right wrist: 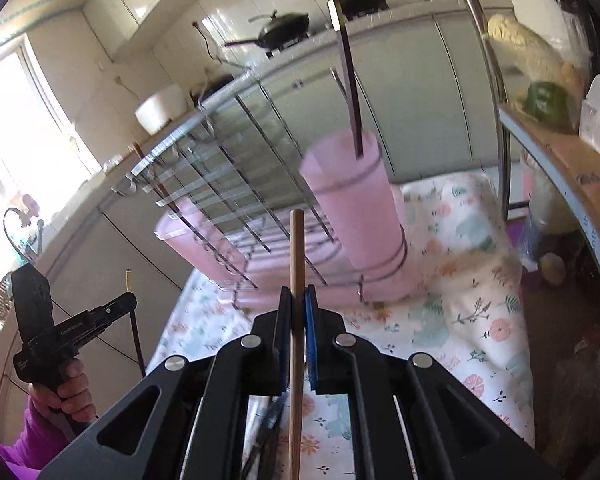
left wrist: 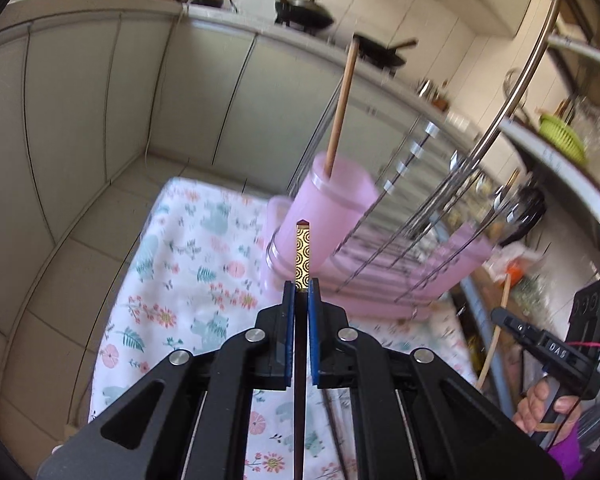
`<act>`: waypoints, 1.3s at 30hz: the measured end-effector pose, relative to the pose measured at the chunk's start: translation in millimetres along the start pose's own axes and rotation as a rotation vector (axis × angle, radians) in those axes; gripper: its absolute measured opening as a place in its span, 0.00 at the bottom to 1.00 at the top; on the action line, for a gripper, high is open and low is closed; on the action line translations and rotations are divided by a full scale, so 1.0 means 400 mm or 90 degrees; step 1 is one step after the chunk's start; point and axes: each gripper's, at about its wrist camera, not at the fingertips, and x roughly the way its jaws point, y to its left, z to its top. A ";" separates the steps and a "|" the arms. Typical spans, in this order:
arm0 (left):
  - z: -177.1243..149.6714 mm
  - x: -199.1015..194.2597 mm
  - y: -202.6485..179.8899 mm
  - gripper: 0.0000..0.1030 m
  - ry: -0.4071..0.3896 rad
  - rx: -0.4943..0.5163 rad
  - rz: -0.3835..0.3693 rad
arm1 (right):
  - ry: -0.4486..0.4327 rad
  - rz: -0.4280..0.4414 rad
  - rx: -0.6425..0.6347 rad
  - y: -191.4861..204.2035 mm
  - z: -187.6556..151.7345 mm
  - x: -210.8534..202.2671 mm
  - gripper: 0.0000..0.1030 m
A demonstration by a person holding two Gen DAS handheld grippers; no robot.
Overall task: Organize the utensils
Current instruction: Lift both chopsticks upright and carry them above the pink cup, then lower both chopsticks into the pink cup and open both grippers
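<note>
My left gripper [left wrist: 301, 286] is shut on a dark chopstick [left wrist: 302, 248] with a gold-patterned end that sticks out ahead of the pads. Ahead of it a pink cup [left wrist: 332, 204] hangs on the left end of a wire dish rack [left wrist: 420, 216], with a wooden chopstick [left wrist: 342, 108] standing in it. My right gripper [right wrist: 299, 292] is shut on a light wooden chopstick [right wrist: 297, 248]. Ahead of that one stands a second pink cup [right wrist: 356, 208] at the rack's right end, holding a dark chopstick [right wrist: 350, 80]. Each gripper shows in the other's view: the right gripper [left wrist: 512, 322], the left gripper [right wrist: 116, 304].
The rack stands on a floral cloth [left wrist: 188, 264] over a table. A shelf [right wrist: 572, 168] with bags and jars runs along the right. Grey cabinets [left wrist: 100, 100] and a counter with black pans [left wrist: 300, 12] lie behind. More utensils lie on the cloth under my right gripper.
</note>
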 end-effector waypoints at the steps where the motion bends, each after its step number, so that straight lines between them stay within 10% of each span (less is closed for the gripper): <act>1: 0.008 -0.017 -0.004 0.05 -0.015 -0.002 -0.006 | -0.013 0.002 -0.006 0.007 0.007 -0.018 0.06; 23: 0.329 -0.281 -0.212 0.05 -0.301 0.098 -0.060 | -0.357 -0.033 -0.112 0.141 0.354 -0.276 0.06; 39: 0.387 -0.121 -0.187 0.05 -0.252 0.115 0.011 | -0.427 -0.126 -0.134 0.084 0.400 -0.128 0.06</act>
